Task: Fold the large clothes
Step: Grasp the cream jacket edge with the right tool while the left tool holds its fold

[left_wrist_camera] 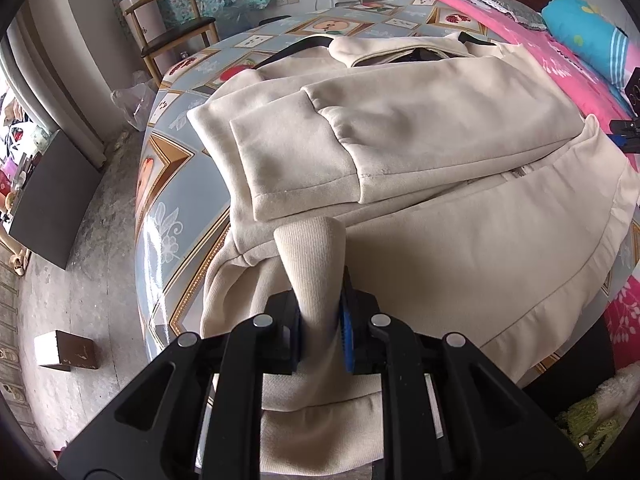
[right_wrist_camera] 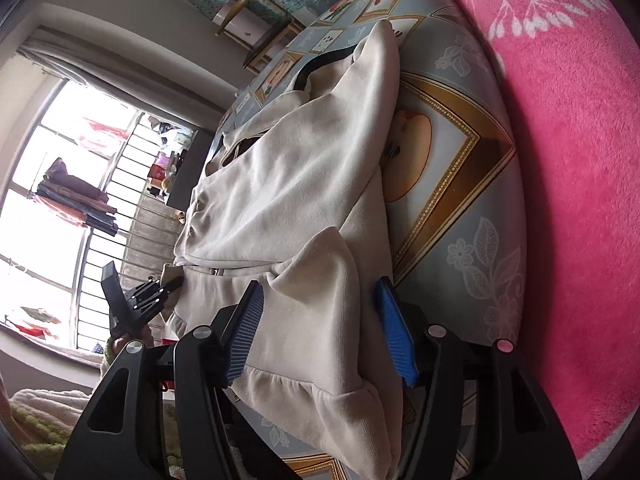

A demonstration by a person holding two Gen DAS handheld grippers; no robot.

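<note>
A large cream hooded jacket (left_wrist_camera: 400,140) lies partly folded on a table with a blue patterned cover (left_wrist_camera: 176,184), one sleeve laid across the body. My left gripper (left_wrist_camera: 320,312) is shut on a ribbed cream cuff at the garment's near edge, and the cloth stands up between the pads. In the right wrist view the same jacket (right_wrist_camera: 300,184) stretches away over the table cover (right_wrist_camera: 460,208). My right gripper (right_wrist_camera: 320,320) straddles a raised fold of its hem with the jaws wide. The blue pads (right_wrist_camera: 396,336) stand clear of the cloth. The left gripper (right_wrist_camera: 148,300) shows at the left.
A pink blanket (left_wrist_camera: 560,52) lies beyond the table's far right edge and fills the right side of the right wrist view (right_wrist_camera: 580,160). A wooden chair (left_wrist_camera: 168,24) stands behind the table. On the floor at left are a small box (left_wrist_camera: 66,350) and a dark panel (left_wrist_camera: 52,200).
</note>
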